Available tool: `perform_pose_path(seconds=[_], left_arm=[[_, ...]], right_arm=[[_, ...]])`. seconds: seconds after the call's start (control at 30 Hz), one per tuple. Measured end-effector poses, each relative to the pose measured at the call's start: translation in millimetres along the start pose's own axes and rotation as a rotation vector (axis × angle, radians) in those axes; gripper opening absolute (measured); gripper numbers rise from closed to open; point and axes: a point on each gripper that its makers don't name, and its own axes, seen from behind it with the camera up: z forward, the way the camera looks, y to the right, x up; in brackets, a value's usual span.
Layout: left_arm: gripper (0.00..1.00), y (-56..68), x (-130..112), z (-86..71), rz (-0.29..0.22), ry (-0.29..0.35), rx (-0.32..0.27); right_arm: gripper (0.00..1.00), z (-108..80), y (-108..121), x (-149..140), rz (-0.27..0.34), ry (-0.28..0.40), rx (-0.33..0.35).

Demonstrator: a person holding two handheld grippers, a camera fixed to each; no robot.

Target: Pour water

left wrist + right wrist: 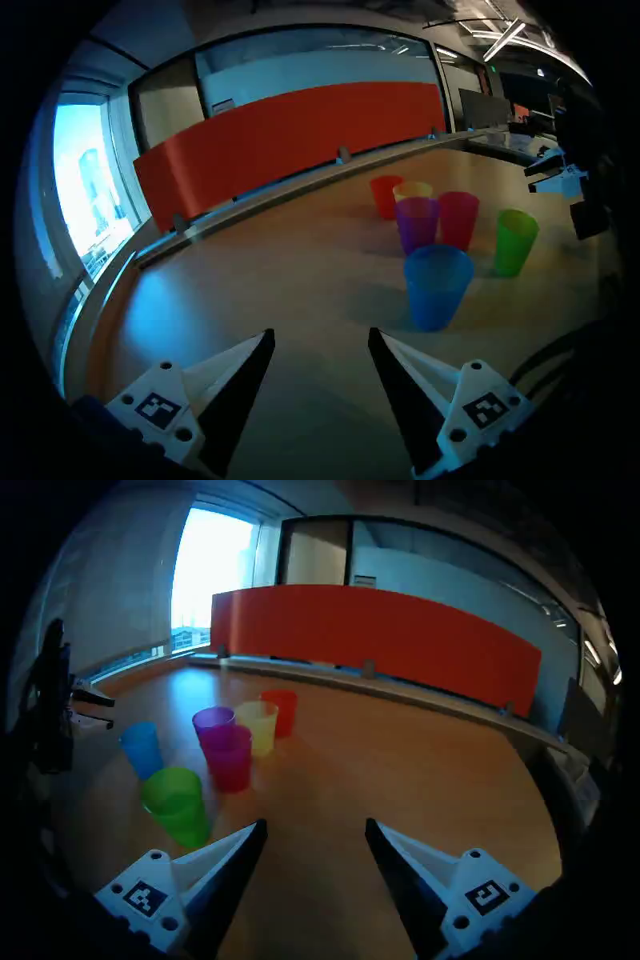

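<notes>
Six coloured cups stand upright in a cluster on the wooden table, inward from the far edge that carries the red partition. Blue cup is nearest the left gripper; green cup is nearest the right gripper. Both grippers have fingers spread wide, holding nothing, clear of the cups.
</notes>
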Motion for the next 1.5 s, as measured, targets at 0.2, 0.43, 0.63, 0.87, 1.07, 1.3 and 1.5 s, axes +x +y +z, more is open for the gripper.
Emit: perform_pose_path(seconds=[0.2, 0.43, 0.63, 0.87, 1.07, 1.3, 1.5], left_arm=[[0.86, -14.2, 11, -2.6, -0.074, 0.059, 0.057], [0.86, -37.7, 25, -9.4, -0.172, 0.141, 0.129], [0.86, -49.5, 36, -15.9, -0.242, 0.204, 0.164], [0.86, -61.6, 46, -23.9, -0.288, 0.274, 0.196], [0.86, -63.4, 52, -26.9, -0.309, 0.314, 0.210], [0.86, -60.3, 56, -29.2, -0.312, 0.351, 0.240], [0.86, -60.7, 61, -32.9, -0.324, 0.376, 0.277]], right_arm=[[0.95, 2.5, 14, 15, 0.015, 0.069, -0.094], [0.95, 5.6, 14, 36, 0.018, 0.151, -0.142], [0.95, 6.6, 21, 54, 0.052, 0.232, -0.186], [0.95, 3.9, 39, 66, 0.125, 0.307, -0.244], [0.95, -3.6, 50, 76, 0.183, 0.366, -0.275], [0.95, -12.0, 52, 82, 0.194, 0.399, -0.290], [0.95, -15.1, 50, 86, 0.176, 0.393, -0.298]])
